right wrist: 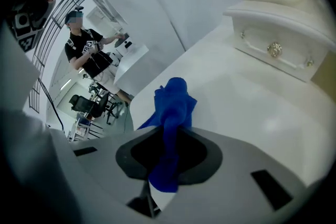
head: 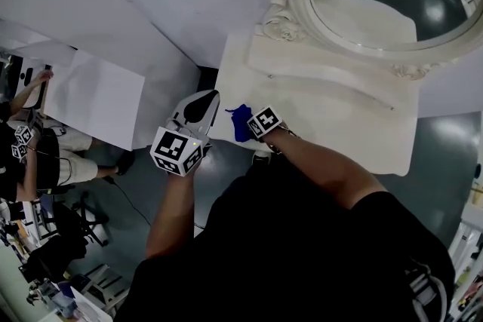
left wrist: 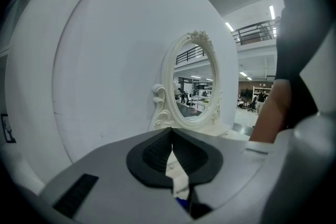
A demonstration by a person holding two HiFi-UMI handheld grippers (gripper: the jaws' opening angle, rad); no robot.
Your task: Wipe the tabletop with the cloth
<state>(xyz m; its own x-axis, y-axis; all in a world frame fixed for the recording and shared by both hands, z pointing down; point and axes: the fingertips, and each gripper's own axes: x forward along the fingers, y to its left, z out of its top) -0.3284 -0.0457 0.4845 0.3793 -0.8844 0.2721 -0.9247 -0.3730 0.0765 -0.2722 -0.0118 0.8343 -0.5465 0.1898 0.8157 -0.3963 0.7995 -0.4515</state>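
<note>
The wipe looks barely begun. The right gripper (right wrist: 165, 136) has its 2 jaws clamped on the bunched blue cloth (right wrist: 170, 107), which sticks out past the tips above the front-left corner of the white tabletop (right wrist: 252, 107). Whether the cloth touches the surface cannot be told. The next move probably calls for pressing the cloth flat and sweeping it across toward the drawer (right wrist: 273, 50) and the mirror (head: 377, 4). The left gripper (left wrist: 172, 136) hangs just off the table's left edge, jaws pressed together and holding nothing.
</note>
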